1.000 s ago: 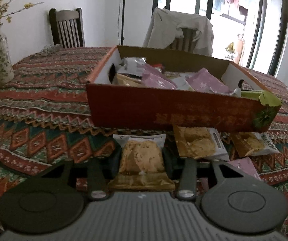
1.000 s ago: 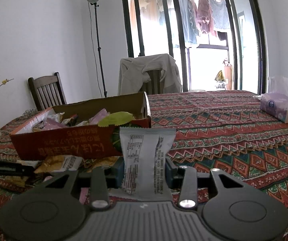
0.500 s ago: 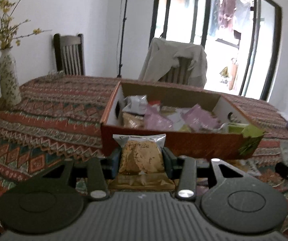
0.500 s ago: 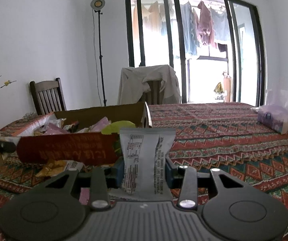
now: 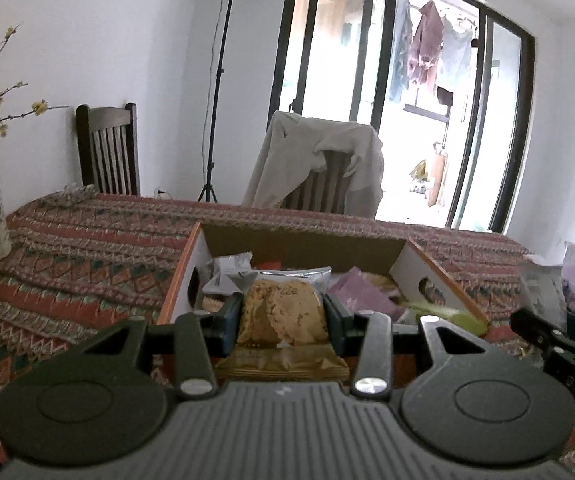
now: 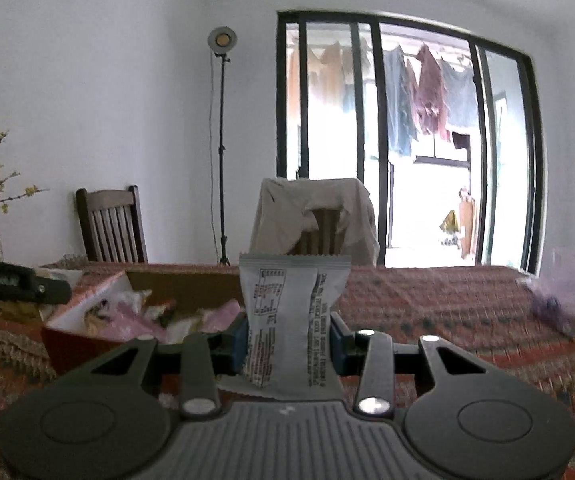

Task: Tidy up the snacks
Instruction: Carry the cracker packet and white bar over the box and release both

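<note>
The left gripper [image 5: 282, 318] clamps a cookie packet [image 5: 280, 312] before the snack box [image 5: 433, 266] on the tabletop [image 5: 87, 240], while the right gripper [image 6: 289, 344] clamps a white packet [image 6: 287, 320] right of it.

Both my wrist cams are looking forward along their claws, low over the worktop [image 5: 87, 240], facing the window [image 6: 407, 140]. Both are sharing the snack box [image 5: 299, 248], draped chair [image 6: 315, 216], lamp stand [image 6: 222, 140].
</note>
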A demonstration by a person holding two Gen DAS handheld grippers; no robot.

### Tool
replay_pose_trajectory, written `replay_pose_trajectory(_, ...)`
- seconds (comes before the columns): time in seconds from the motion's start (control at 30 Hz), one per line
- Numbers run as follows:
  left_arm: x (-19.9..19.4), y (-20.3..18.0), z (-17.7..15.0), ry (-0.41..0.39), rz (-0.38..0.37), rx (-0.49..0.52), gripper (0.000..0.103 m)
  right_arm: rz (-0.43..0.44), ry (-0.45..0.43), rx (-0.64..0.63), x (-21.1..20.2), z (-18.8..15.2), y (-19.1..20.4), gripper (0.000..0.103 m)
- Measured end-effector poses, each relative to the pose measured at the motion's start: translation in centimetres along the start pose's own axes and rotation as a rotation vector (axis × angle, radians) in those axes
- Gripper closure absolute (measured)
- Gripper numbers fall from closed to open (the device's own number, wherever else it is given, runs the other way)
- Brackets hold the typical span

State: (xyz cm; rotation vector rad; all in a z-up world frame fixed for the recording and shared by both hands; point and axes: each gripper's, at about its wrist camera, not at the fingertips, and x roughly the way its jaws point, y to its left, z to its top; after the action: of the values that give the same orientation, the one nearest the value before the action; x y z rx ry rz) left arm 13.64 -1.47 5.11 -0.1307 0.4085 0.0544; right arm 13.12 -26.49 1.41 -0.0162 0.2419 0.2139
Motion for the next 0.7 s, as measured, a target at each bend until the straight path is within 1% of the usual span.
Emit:
replay_pose_trajectory(0.23,2.4,-0.2,2.0,-0.026,0.002,-0.008,0.059,0.029,-0.022,-0.023,3.0,2.6,1.4,0.064)
replay_pose_trajectory(0.37,4.3,0.1,2.7,-0.025,0.007,-0.028,0.059,0.039,-0.023,-0.016,5.3,3.6,2.0,0.064)
replay_pose_trajectory(0.57,7.3,0.7,2.9,-0.028,0.035,-0.059,0.059,0.048,-0.012,0.017,8.9,4.1,2.7,0.064)
replay_pose_trajectory(0.7,8.7,1.2,2.0,-0.030,0.050,-0.058,0.059,0.057,0.000,0.045,10.7,3.5,2.5,0.064)
